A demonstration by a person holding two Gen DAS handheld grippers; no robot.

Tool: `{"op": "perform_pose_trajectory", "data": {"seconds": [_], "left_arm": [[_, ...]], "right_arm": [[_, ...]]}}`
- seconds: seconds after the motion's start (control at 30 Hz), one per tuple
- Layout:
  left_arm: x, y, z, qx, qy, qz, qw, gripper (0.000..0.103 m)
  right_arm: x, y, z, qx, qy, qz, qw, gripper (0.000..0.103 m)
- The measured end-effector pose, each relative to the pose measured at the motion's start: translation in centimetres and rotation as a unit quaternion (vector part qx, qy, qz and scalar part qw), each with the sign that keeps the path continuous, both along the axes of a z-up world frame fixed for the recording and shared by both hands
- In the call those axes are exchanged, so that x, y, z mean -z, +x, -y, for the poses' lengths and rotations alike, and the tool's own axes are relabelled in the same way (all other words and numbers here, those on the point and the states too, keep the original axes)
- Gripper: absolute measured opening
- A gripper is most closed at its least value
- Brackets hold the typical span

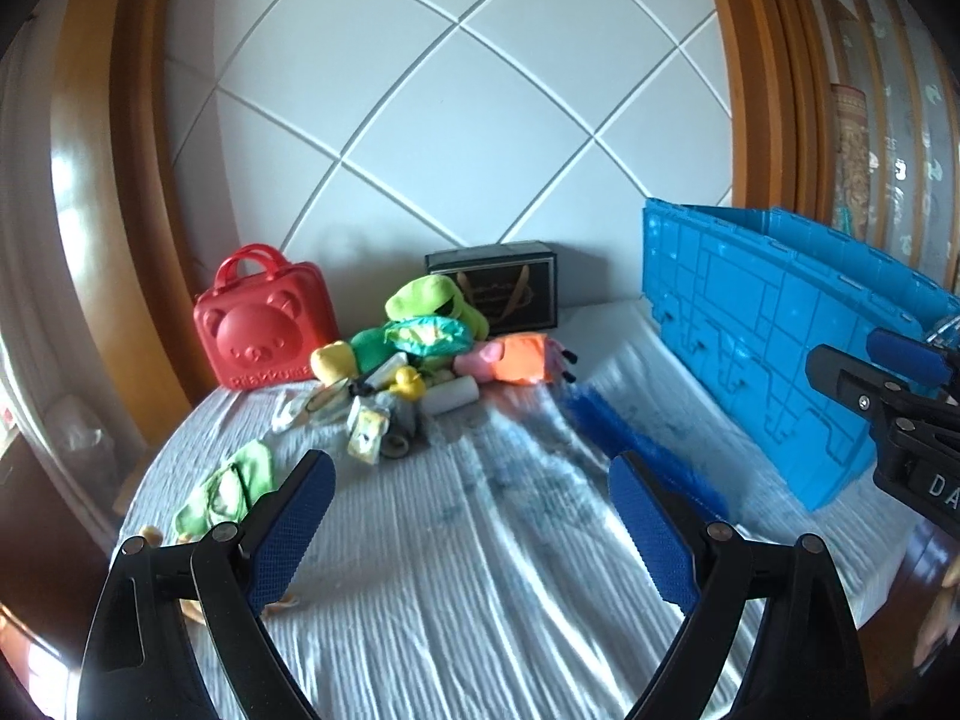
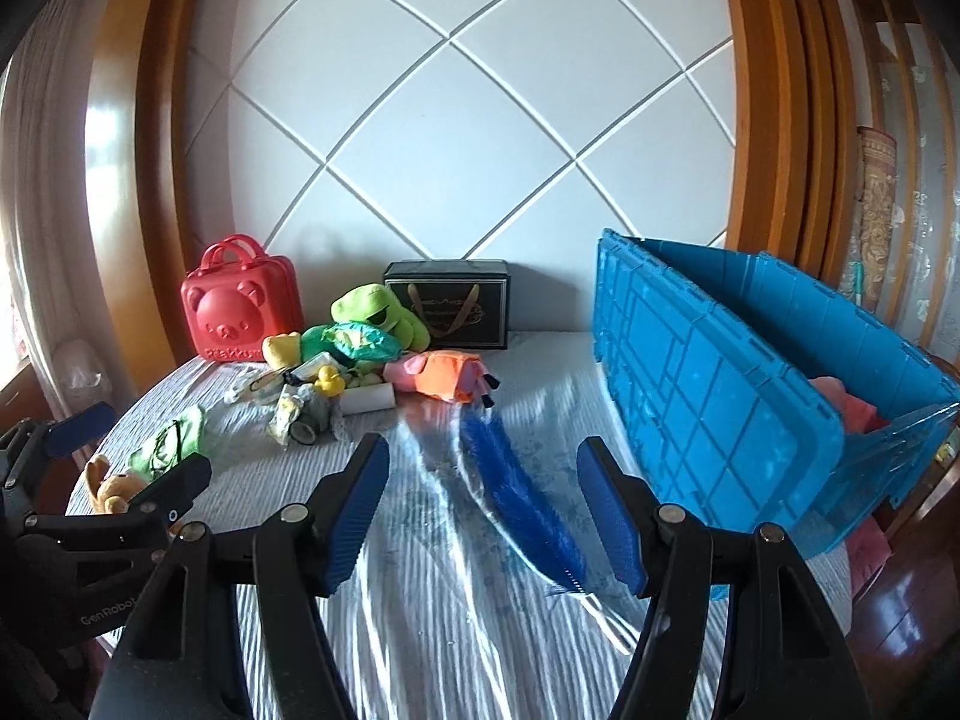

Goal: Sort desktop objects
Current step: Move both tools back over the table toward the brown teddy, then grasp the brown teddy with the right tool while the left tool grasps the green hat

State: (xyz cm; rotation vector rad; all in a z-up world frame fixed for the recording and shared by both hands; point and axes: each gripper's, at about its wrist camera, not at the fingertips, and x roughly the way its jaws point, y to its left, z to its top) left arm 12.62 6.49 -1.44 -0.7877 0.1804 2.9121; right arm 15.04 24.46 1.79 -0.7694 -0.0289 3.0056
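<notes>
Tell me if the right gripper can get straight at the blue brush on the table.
Probably yes. The right gripper is open and empty, and the blue brush lies alone on the tablecloth just ahead between its fingers. The blue crate stands close on the right.

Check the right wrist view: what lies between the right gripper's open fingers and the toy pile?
A blue brush lies on the striped cloth, running from the right gripper toward the toy pile; otherwise bare cloth.
</notes>
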Motion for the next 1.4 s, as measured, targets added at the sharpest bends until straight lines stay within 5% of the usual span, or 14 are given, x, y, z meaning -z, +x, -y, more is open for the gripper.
{"op": "perform_pose_trajectory", "data": {"seconds": [0.4, 0.8, 1.13, 1.4], "left_arm": [[3.4, -0.5, 9.6, -0.091, 0.012, 0.03, 0.9953, 0.094], [6.4, -5.4, 22.1, -0.103, 0.005, 0.062, 0.9928, 0.094], [9.5, -8.1, 32.7, -0.168, -0.009, 0.098, 0.9809, 0.094], [10.8, -7.7, 37.3, -0.232, 0.001, 0.109, 0.9667, 0.094]], "right_arm": [[2.5, -2.6, 8.6, -0.107, 0.009, 0.022, 0.994, 0.065], [5.8, -8.9, 22.9, -0.199, 0.007, 0.055, 0.978, 0.065], [13.3, -11.7, 35.9, -0.347, 0.047, 0.123, 0.928, 0.065], [18.7, -12.6, 40.5, -0.435, 0.057, 0.178, 0.881, 0.065]]}}
